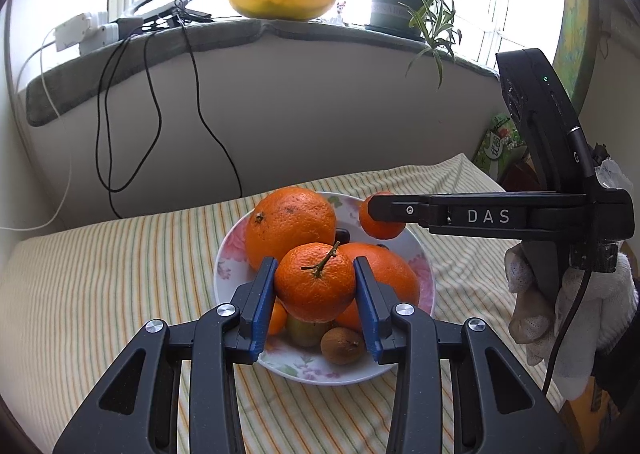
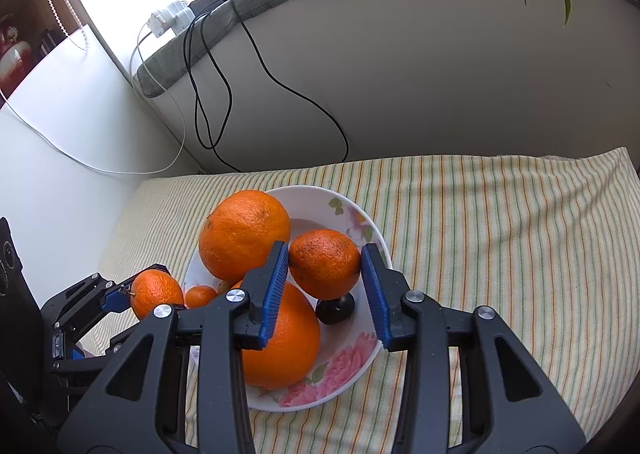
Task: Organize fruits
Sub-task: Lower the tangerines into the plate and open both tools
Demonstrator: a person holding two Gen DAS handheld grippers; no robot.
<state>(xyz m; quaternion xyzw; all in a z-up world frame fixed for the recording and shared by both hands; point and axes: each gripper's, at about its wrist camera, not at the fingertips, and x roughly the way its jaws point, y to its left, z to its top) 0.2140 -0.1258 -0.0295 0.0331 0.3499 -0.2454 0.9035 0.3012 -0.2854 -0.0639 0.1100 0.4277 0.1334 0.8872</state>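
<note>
A floral white bowl (image 1: 240, 238) (image 2: 368, 230) on the striped cloth holds two large oranges (image 1: 290, 228) (image 2: 244, 234), a kiwi (image 1: 342, 345), a dark plum (image 2: 335, 310) and small fruits. My left gripper (image 1: 315, 286) is shut on a stemmed mandarin (image 1: 315, 282) just above the bowl's near side; it also shows in the right wrist view (image 2: 157, 293). My right gripper (image 2: 325, 264) is shut on a second mandarin (image 2: 325, 264) over the bowl's far right part; in the left wrist view this mandarin (image 1: 380, 228) shows behind its fingers (image 1: 400, 209).
The striped cloth (image 1: 100, 294) covers the surface, which ends at a grey wall behind. Black cables (image 1: 152, 102) hang down that wall. A sill above carries a yellow dish (image 1: 280, 2) and a potted plant (image 1: 400, 6). A green packet (image 1: 498, 142) stands at right.
</note>
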